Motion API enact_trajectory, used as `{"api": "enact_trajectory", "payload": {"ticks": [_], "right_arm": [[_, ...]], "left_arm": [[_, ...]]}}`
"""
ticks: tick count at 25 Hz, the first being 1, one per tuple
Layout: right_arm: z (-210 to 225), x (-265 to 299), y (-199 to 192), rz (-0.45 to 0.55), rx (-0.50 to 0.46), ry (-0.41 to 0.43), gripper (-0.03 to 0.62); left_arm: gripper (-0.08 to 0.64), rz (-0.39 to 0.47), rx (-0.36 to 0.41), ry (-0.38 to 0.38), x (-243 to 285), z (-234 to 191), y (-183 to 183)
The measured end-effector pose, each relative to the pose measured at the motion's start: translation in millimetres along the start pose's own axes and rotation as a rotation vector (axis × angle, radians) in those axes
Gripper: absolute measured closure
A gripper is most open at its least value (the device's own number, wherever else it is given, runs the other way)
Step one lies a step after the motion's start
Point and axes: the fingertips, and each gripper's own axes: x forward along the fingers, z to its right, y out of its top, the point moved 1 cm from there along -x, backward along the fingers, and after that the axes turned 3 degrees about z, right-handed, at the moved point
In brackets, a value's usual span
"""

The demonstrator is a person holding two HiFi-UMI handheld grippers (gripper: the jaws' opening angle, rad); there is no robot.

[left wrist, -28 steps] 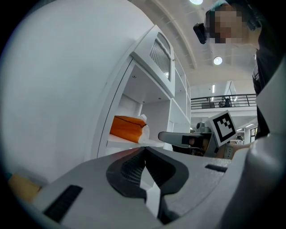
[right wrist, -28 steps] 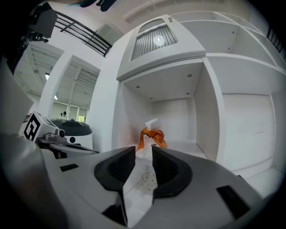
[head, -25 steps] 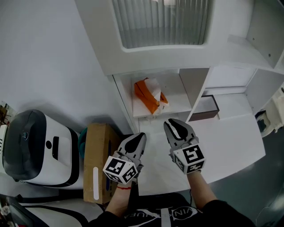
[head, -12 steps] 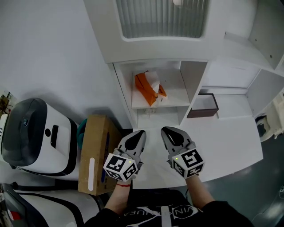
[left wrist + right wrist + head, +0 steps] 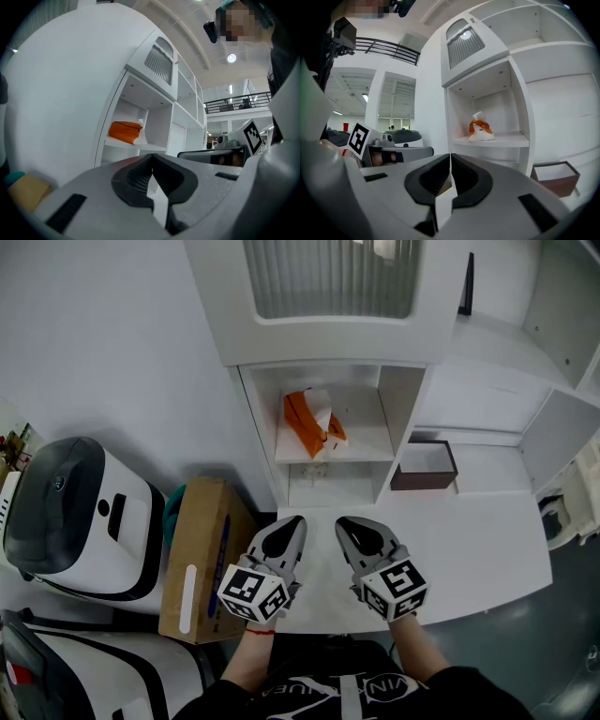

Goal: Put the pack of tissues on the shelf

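The orange and white pack of tissues (image 5: 312,421) lies on the white shelf (image 5: 356,448) inside the cabinet; it also shows in the left gripper view as an orange pack of tissues (image 5: 125,132) and in the right gripper view as a pack of tissues (image 5: 480,131) with a tissue sticking up. My left gripper (image 5: 290,522) and right gripper (image 5: 348,524) hover side by side over the white counter (image 5: 469,540), well short of the shelf. Both are shut with nothing between their jaws.
A dark brown open box (image 5: 424,465) sits in the lower compartment to the right of the shelf. A cardboard box (image 5: 204,554) and a white and black machine (image 5: 75,526) stand to the left of the cabinet. A louvred panel (image 5: 328,277) is above the shelf.
The right gripper's jaws have closed and both grippers have drawn back from the shelf toward the counter's front edge. The tissue pack stays on the shelf.
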Motion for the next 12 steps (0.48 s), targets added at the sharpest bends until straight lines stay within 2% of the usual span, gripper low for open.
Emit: {"api": "enact_trajectory", "payload": {"ticks": [12], "right_arm": [[-4.6,-19.6,-0.8,0.009,0.006,0.031,0.578]], "left_arm": [[0.554,0.013,0.013,0.011,-1.4,21.1,2.4]]}}
